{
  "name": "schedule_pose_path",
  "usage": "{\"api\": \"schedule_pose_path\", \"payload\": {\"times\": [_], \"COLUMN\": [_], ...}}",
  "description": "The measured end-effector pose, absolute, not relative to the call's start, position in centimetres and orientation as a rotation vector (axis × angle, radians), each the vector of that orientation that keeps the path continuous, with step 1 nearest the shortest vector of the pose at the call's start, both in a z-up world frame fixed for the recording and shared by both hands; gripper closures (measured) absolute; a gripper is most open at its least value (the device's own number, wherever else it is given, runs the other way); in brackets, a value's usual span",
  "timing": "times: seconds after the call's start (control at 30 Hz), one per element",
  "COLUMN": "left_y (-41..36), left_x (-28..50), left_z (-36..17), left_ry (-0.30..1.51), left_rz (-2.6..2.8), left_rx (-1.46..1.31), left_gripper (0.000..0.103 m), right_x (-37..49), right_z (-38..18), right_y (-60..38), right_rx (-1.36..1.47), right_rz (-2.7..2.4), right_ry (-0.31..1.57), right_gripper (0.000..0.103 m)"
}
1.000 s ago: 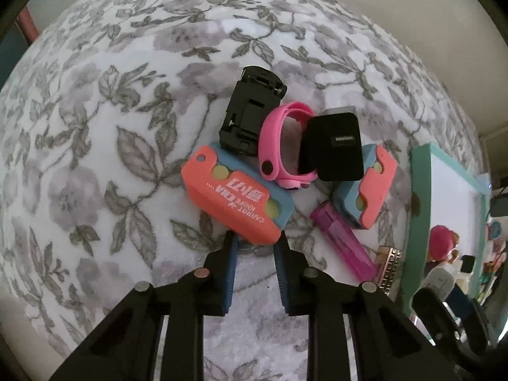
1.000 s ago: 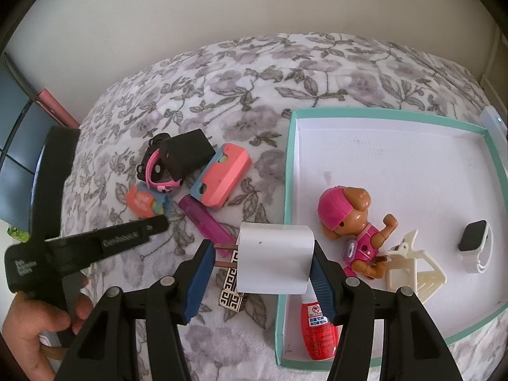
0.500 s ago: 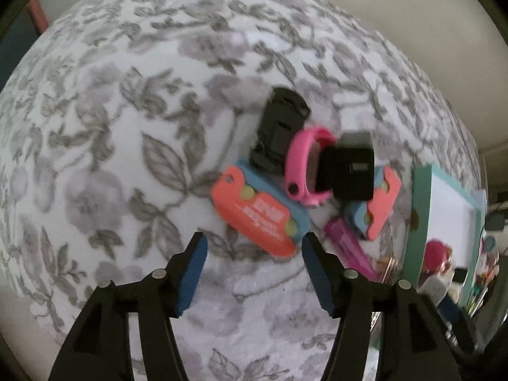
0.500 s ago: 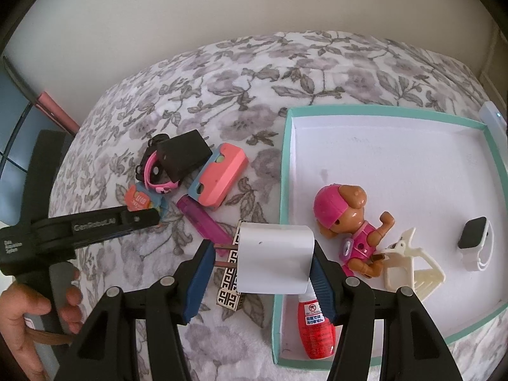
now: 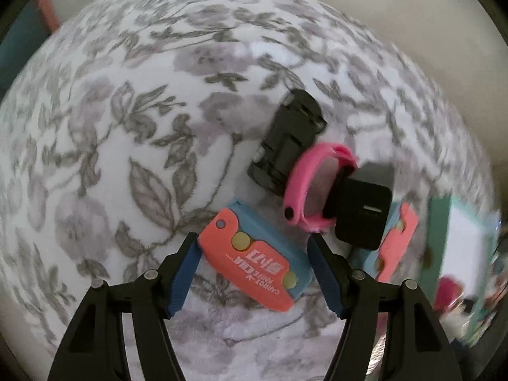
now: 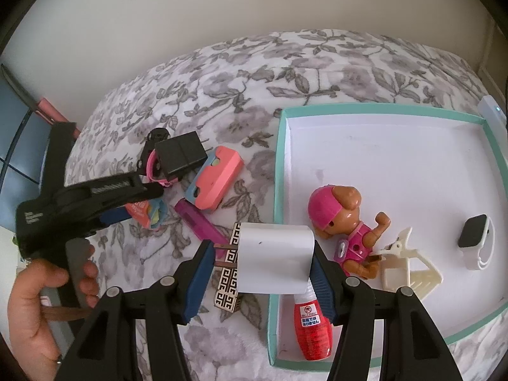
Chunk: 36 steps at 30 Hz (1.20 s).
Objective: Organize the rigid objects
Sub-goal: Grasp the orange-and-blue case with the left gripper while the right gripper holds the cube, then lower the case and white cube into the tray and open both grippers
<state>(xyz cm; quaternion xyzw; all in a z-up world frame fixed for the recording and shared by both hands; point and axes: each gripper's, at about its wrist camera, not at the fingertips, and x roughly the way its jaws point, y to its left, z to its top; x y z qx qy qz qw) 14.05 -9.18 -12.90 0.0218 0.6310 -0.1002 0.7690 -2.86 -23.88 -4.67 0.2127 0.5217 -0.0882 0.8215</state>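
My left gripper is open, its blue pads on either side of an orange and blue carrot-knife case lying on the floral blanket. Behind the case lie a black clip, a pink watch band, a black charger and a second orange and blue case. My right gripper is shut on a white charger, held above the left rim of the teal-edged tray. The left gripper also shows in the right wrist view.
The tray holds a pink toy dog, a cream clip, a smartwatch and a red glue bottle. A purple lighter and a patterned block lie on the blanket beside the tray.
My left gripper has opened wide and moved forward, so its pads now flank the near orange case. My right gripper has kept hold of the white charger, nearly still.
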Motion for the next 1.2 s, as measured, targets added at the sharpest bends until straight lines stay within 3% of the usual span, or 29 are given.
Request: {"api": "schedule_pose_path", "payload": {"times": [0.47,0.97,1.2], "left_y": [-7.0,-10.0,-14.1], "left_x": [11.9,9.1,6.7], "left_z": [-13.0,-1.9,-0.2], "left_ry": [1.397,1.174,1.161], "left_rz": [-0.280,-0.515,-0.639], "left_rx": [0.025,-0.072,-0.026], "left_gripper": [0.034,0.033,0.033], "right_x": [-2.9,-4.3,-6.2], "right_z": [-4.7,-2.5,-2.3], "right_y": [-23.8,-26.6,-30.4], "right_rx": [0.442,0.481,0.523], "right_rz": [-0.187,-0.242,-0.348], "right_ry": [1.113,1.030,0.998], "right_gripper": [0.042,0.042,0.042]}}
